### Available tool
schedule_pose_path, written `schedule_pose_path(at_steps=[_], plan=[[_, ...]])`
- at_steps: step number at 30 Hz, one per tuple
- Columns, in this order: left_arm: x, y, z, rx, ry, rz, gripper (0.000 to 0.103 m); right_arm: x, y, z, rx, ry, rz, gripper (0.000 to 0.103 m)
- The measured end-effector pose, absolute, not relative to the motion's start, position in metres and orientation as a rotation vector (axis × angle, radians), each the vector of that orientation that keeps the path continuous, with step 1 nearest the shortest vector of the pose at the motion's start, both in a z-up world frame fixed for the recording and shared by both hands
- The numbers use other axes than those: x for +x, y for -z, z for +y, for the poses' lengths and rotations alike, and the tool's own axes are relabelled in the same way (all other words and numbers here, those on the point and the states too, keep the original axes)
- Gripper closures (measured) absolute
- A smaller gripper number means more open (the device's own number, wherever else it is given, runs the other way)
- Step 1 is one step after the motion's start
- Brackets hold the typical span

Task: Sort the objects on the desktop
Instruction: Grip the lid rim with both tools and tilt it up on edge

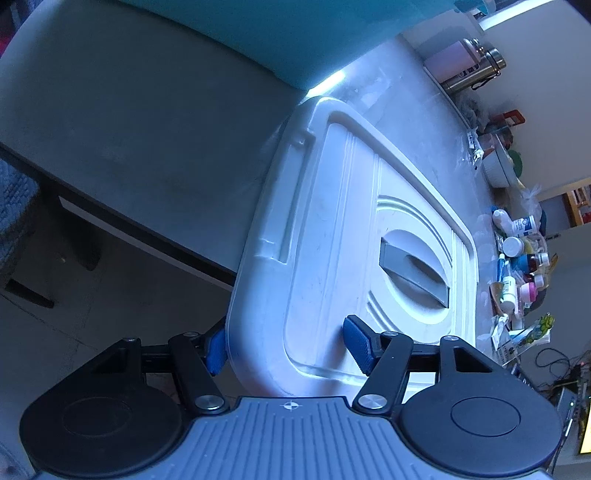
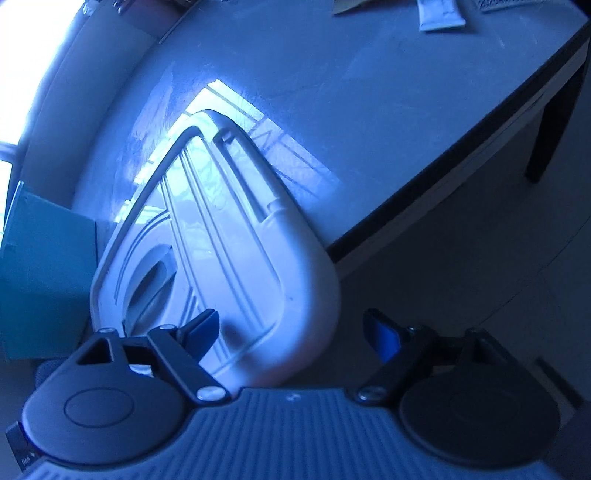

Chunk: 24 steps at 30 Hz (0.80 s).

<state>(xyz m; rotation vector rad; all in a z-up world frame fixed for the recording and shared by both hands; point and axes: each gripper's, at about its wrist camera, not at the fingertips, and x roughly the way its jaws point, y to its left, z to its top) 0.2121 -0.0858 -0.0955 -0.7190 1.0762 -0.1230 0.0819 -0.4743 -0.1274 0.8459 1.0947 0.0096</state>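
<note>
A white plastic storage box with a ribbed lid [image 1: 332, 229] and a grey recessed handle [image 1: 413, 273] stands on the grey table [image 1: 129, 122], its near end reaching past the table's front edge. My left gripper [image 1: 288, 347] straddles the lid's near rim. One blue pad [image 1: 216, 350] presses the outer side and the other lies on the lid top, so it is shut on the rim. In the right wrist view the same box [image 2: 236, 236] has its other near corner between the fingers of my right gripper [image 2: 291, 334]. Those jaws are open, the right pad [image 2: 382, 339] clear of the box.
A teal box [image 1: 258, 33] stands behind the white box, also seen as the teal box [image 2: 44, 266]. Two metal flasks [image 1: 476, 66], a bowl [image 1: 498, 166] and several small bottles and packets [image 1: 517, 258] line the table's far side. Flat packets [image 2: 439, 14] lie further along. Floor lies below the table edge [image 2: 443, 166].
</note>
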Motion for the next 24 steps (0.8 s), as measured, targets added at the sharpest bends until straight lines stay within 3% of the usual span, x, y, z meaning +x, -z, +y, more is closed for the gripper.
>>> schedule_pose_path(at_steps=[1, 13, 24], plan=[[0.212, 0.095, -0.086, -0.713, 0.121, 1.076, 0.037, 0.083, 0.129, -0.473, 0.862, -0.025, 1.082, 0.036], [0.203, 0.079, -0.077, -0.707, 0.116, 1.015, 0.04, 0.065, 0.122, -0.457, 0.882, -0.098, 1.021, 0.056], [0.18, 0.035, -0.067, -0.663, 0.129, 0.904, 0.047, 0.035, 0.089, -0.425, 0.846, -0.133, 0.909, 0.061]])
